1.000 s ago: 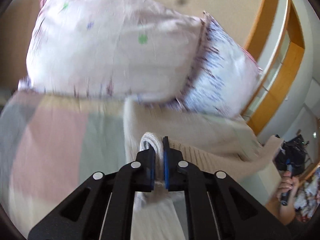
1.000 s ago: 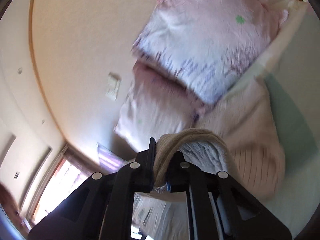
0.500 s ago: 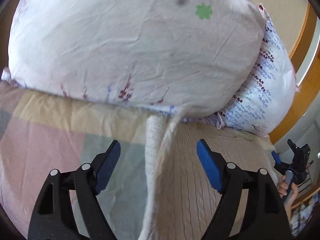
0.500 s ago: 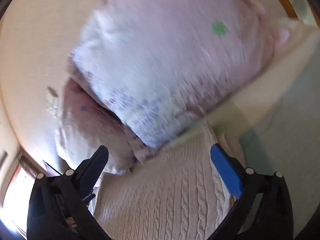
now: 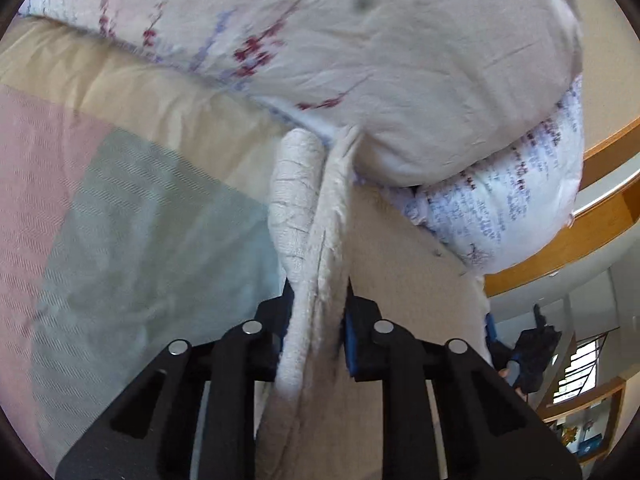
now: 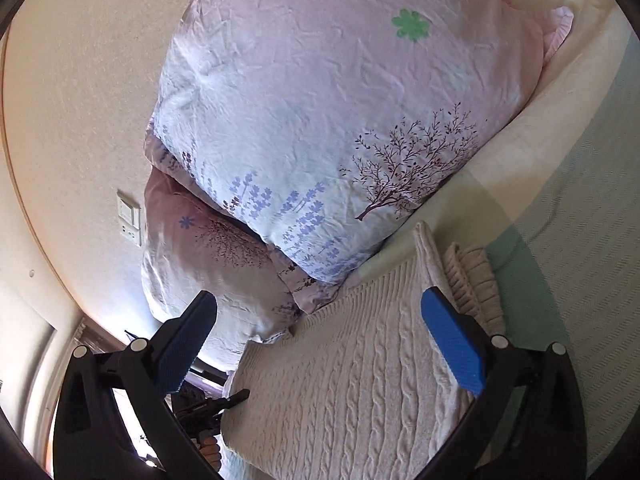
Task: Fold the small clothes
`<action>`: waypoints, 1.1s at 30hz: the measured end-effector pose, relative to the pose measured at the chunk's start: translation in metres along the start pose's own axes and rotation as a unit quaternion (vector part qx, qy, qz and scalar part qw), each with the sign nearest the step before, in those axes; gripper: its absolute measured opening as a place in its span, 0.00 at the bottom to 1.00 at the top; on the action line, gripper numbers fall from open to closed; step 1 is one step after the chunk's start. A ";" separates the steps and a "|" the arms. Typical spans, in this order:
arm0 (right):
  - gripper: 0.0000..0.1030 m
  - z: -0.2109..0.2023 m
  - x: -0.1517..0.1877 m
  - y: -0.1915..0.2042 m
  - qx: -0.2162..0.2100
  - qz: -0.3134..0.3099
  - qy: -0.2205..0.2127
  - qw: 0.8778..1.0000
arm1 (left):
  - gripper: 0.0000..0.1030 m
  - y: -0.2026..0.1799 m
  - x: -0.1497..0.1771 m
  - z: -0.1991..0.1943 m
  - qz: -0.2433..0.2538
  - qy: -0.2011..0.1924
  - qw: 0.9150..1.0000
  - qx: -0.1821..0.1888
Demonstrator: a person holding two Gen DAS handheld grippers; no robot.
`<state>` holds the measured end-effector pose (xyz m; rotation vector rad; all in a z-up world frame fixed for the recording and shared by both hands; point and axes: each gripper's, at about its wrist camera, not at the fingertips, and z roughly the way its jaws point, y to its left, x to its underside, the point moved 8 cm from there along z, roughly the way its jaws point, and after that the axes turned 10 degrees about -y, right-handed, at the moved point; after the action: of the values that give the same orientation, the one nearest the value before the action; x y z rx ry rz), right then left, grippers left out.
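Note:
A pale pink cable-knit sweater (image 6: pixel 352 380) lies on the bed below the pillows. In the left wrist view my left gripper (image 5: pixel 316 320) is shut on a raised fold of the sweater's edge (image 5: pixel 308 216), which runs up toward the pillow. In the right wrist view my right gripper (image 6: pixel 320 340) is open wide and empty, its blue pads on either side of the sweater's upper part, just above it. The sweater's ribbed edge (image 6: pixel 476 276) lies to the right.
Two floral pillows are stacked at the bed's head, the upper pillow (image 6: pixel 320 120) on the lower pillow (image 6: pixel 208 264). The bedspread (image 5: pixel 120 220) has pink, green and cream blocks. A wall switch (image 6: pixel 129 220) and a wooden frame (image 5: pixel 580 240) are behind.
Both grippers let go of the sweater and opened wide. Since then my left gripper has closed on a fold of the sweater's edge. My right gripper stays open.

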<state>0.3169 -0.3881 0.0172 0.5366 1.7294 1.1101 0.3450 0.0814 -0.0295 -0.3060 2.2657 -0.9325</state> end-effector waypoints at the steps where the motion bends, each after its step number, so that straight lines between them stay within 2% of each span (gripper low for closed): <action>1: 0.99 -0.001 -0.002 0.001 0.000 -0.001 -0.001 1.000 | 0.17 -0.018 -0.001 -0.004 -0.008 -0.005 1.000 0.023; 3: 0.99 -0.006 -0.010 0.005 -0.001 -0.006 -0.012 1.000 | 0.17 -0.061 -0.001 -0.008 0.003 -0.011 0.998 0.057; 5: 0.99 -0.015 -0.019 0.008 -0.001 -0.012 -0.026 1.000 | 0.16 -0.122 0.005 0.000 0.029 -0.010 0.995 0.100; 7: 0.99 -0.025 -0.031 0.007 0.013 -0.025 -0.046 0.999 | 0.16 -0.185 0.020 0.024 0.041 0.002 0.988 0.150; 9: 0.99 -0.034 -0.041 0.000 0.048 -0.051 -0.058 0.996 | 0.17 -0.235 0.043 0.061 0.036 0.032 0.979 0.198; 11: 0.99 -0.043 -0.050 -0.009 0.083 -0.072 -0.063 0.992 | 0.24 -0.278 0.076 0.109 -0.004 0.103 0.960 0.262; 13: 0.99 -0.052 -0.060 -0.019 0.108 -0.076 -0.059 0.989 | 0.26 -0.297 0.100 0.141 -0.071 0.160 0.936 0.305; 14: 0.99 -0.057 -0.063 -0.023 0.108 -0.066 -0.052 0.991 | 0.38 -0.297 0.102 0.145 -0.086 0.165 0.933 0.308; 15: 0.99 -0.060 -0.064 -0.025 0.103 -0.060 -0.042 0.992 | 0.48 -0.293 0.100 0.141 -0.079 0.154 0.939 0.296; 16: 0.99 -0.062 -0.064 -0.025 0.094 -0.060 -0.024 0.993 | 0.67 -0.287 0.094 0.134 -0.061 0.137 0.947 0.283; 17: 0.99 -0.061 -0.062 -0.026 0.091 -0.065 0.003 0.994 | 0.74 -0.277 0.086 0.124 -0.032 0.109 0.958 0.261; 18: 0.99 -0.057 -0.058 -0.029 0.093 -0.066 0.028 0.993 | 0.74 -0.267 0.078 0.114 -0.001 0.081 0.969 0.234; 19: 0.99 -0.052 -0.053 -0.033 0.097 -0.059 0.060 0.992 | 0.78 -0.251 0.070 0.105 0.040 0.054 0.980 0.187; 21: 0.99 -0.038 -0.040 -0.044 0.098 -0.028 0.117 0.988 | 0.80 -0.226 0.071 0.101 0.079 0.048 0.989 0.119; 24: 0.99 -0.017 -0.018 -0.057 0.095 0.017 0.183 0.978 | 0.79 -0.194 0.096 0.113 0.099 0.090 0.990 0.050; 27: 0.99 -0.003 -0.003 -0.054 0.113 -0.012 0.211 0.971 | 0.79 -0.184 0.113 0.127 0.119 0.110 0.986 0.027; 28: 0.95 -0.001 0.002 -0.052 0.113 -0.017 0.219 0.969 | 0.79 -0.186 0.120 0.136 0.125 0.118 0.985 0.023; 29: 0.89 0.001 0.008 -0.049 0.113 -0.024 0.225 0.967 | 0.80 -0.189 0.125 0.141 0.128 0.122 0.984 0.024; 31: 0.59 0.005 0.019 -0.048 0.120 -0.032 0.241 0.963 | 0.79 -0.197 0.131 0.149 0.138 0.110 0.984 0.030; 32: 0.54 0.006 0.023 -0.048 0.131 -0.052 0.235 0.962 | 0.76 -0.201 0.133 0.154 0.142 0.105 0.984 0.032; 33: 0.44 0.007 0.024 -0.044 0.125 -0.060 0.229 0.964 | 0.69 -0.204 0.133 0.157 0.139 0.096 0.985 0.036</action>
<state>0.3184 -0.3884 -0.0339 0.3346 2.2931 0.9852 0.3408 -0.2083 -0.0360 0.1364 2.3630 -0.9254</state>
